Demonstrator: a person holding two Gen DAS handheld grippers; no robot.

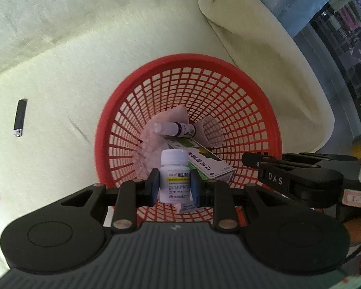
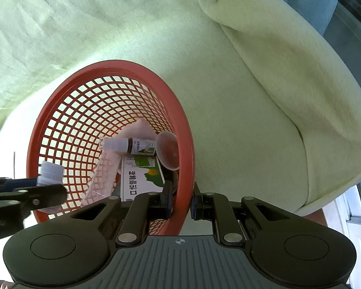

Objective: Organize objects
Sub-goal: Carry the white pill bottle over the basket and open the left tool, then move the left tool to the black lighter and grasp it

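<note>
A red mesh basket [image 1: 228, 72] stands on a pale green sofa; it also shows in the right wrist view [image 2: 122, 66]. My left gripper [image 1: 174, 185] is shut on a white pill bottle [image 1: 173, 180] and holds it upright over the basket's near side; the bottle also shows in the right wrist view [image 2: 49, 172]. My right gripper [image 2: 180, 200] is shut on the basket's near rim. Inside lie a green and white medicine box [image 1: 204, 163], a small dropper bottle [image 1: 175, 128], a clear cup [image 2: 168, 150] and a plastic packet [image 1: 146, 154].
A black lighter [image 1: 20, 118] lies on the sofa seat left of the basket. The sofa's backrest [image 1: 72, 16] rises behind and its armrest [image 1: 264, 55] runs along the right. The right gripper's body [image 1: 298, 180] shows beside the basket.
</note>
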